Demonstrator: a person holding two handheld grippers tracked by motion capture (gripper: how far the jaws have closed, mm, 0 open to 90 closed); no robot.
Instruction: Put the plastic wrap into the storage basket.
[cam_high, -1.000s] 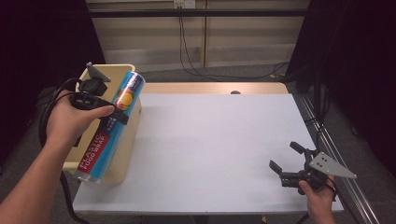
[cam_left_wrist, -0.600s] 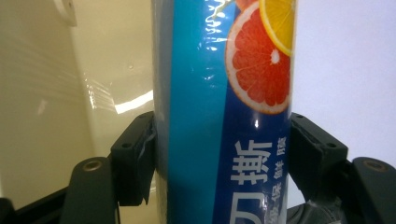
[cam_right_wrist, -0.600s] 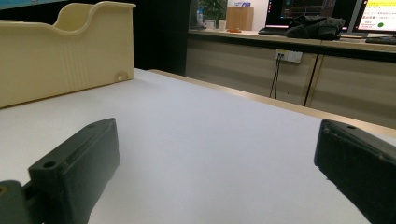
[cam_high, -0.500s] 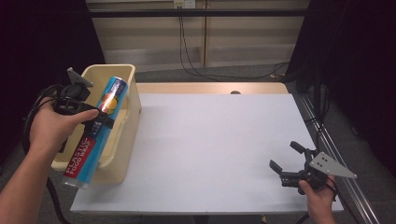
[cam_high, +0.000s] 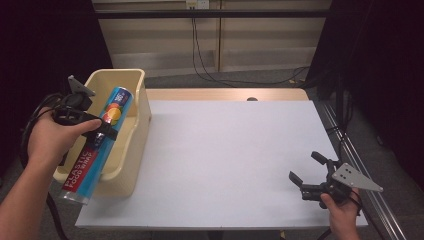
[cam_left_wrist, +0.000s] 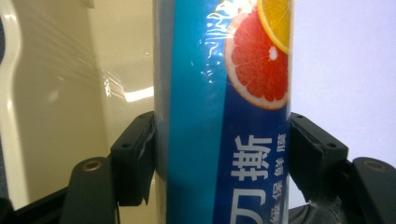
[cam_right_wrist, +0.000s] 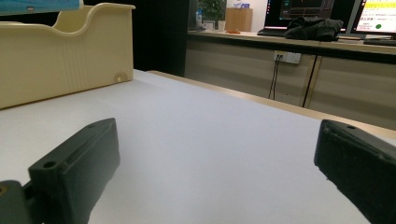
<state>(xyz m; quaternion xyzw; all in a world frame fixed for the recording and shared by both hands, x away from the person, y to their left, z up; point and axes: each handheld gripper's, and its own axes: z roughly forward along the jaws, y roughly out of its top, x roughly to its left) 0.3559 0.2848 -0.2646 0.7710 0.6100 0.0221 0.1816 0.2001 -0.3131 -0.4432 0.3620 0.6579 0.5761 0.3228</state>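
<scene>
From above, the left hand (cam_high: 50, 140) reaches in over the cream plastic tub (cam_high: 131, 130) at the white bench's (cam_high: 225, 160) left edge, its left gripper (cam_high: 102, 131) pinching a long blue cling-film tube (cam_high: 97, 145) slanted above the tub. The right gripper (cam_high: 312, 172) rests low near the bench's right corner.

The left gripper view shows both jaws pressed against the tube's sides.

The right gripper view shows jaws spread wide over bare bench.

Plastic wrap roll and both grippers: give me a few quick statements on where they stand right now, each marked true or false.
1. The left gripper is shut on the plastic wrap roll. True.
2. The roll lies flat on the white table. False: it is held tilted over the cream bin.
3. The right gripper is open. True.
4. The right gripper holds a cup. False: nothing is between its jaws.
</scene>
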